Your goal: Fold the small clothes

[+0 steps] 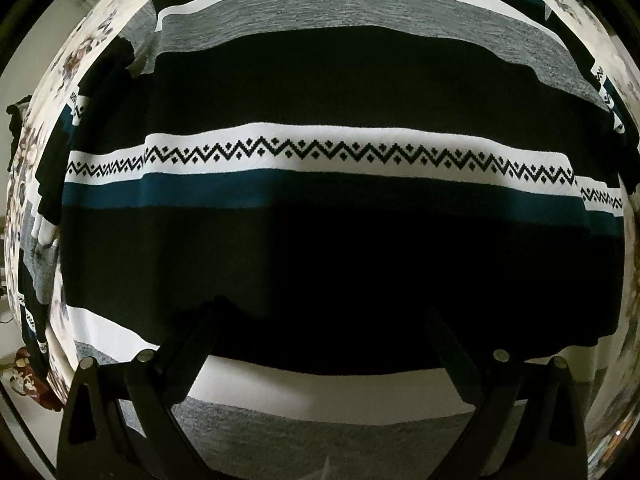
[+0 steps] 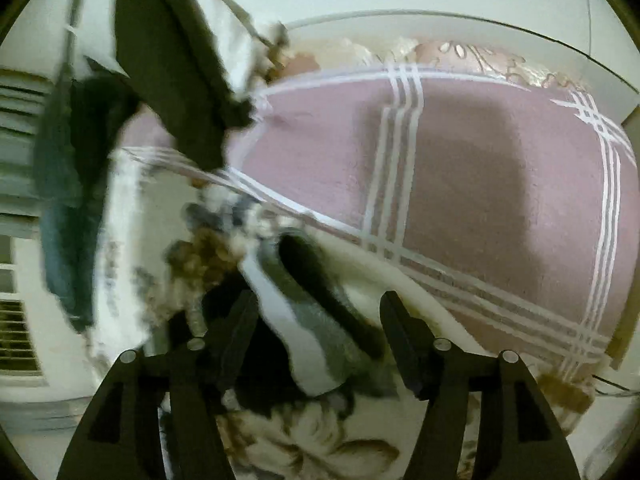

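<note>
Striped knit sweater, black with white, grey and teal bands, lies flat across the floral bedspread in the left wrist view, stripes running crosswise to the left gripper, whose fingers are apart over the near hem. Right wrist view, blurred: right gripper has fingers apart, a sweater sleeve lies between them, unclamped; pink plaid blanket beyond, window blinds left.
</note>
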The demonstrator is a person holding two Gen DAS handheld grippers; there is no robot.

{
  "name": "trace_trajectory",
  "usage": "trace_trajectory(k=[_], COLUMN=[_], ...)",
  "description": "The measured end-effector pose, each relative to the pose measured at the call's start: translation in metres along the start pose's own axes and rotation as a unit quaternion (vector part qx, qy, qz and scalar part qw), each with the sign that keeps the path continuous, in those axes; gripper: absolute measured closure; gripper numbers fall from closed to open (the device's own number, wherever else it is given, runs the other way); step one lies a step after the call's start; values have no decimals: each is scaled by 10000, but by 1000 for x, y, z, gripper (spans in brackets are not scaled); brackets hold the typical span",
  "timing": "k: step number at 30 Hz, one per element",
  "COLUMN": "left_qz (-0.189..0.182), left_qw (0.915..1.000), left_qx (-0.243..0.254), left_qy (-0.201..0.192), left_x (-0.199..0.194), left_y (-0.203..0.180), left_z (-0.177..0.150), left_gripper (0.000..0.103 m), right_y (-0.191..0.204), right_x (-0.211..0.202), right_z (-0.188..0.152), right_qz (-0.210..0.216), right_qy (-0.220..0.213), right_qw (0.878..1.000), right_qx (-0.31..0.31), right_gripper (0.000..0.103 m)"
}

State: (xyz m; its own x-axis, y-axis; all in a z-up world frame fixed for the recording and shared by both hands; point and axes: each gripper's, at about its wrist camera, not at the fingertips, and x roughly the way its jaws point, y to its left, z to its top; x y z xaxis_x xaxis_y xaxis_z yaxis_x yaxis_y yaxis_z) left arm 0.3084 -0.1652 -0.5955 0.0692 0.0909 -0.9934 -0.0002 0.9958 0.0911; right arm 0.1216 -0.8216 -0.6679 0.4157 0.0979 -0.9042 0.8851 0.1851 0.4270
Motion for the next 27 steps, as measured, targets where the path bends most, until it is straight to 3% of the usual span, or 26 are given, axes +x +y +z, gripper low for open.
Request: trace_trajectory(k=[6,10,15,16,19,20,27], left_qz=[-73,-91,-141,-142,-156,-181,-537], left_qw=[10000,9997,9990,9988,9991,9992,9972], left_qx=[-59,-171,-261,-271,-268,-272,-481], left_qy=[17,-121,-344,-371,-300,-235,-175], left_x=[17,24,31,32,34,31,15], left_y=[-13,-12,-7,-7,-4,-1,22], left_z=[14,18,18,19,22,22,36], left_gripper=[0,0,0,0,0,0,0], right_y=[-33,-35,-20,-17,-15,-13,43], right_x=[-2,40,44,42,40,35,-24], right_z=[-53,-49,-37,-37,-30,-26,10], right_qz=[824,979,1264,1316,1377,1419,1837], right_qy=[16,34,-681,-741,-690,-706,-1181], right_qw=[9913,9884,9793,9780,9770,9774,9754], right_qx=[1021,1158,1426,1438,1477,1402,311], right_gripper=[38,37,33,38,84,93,96])
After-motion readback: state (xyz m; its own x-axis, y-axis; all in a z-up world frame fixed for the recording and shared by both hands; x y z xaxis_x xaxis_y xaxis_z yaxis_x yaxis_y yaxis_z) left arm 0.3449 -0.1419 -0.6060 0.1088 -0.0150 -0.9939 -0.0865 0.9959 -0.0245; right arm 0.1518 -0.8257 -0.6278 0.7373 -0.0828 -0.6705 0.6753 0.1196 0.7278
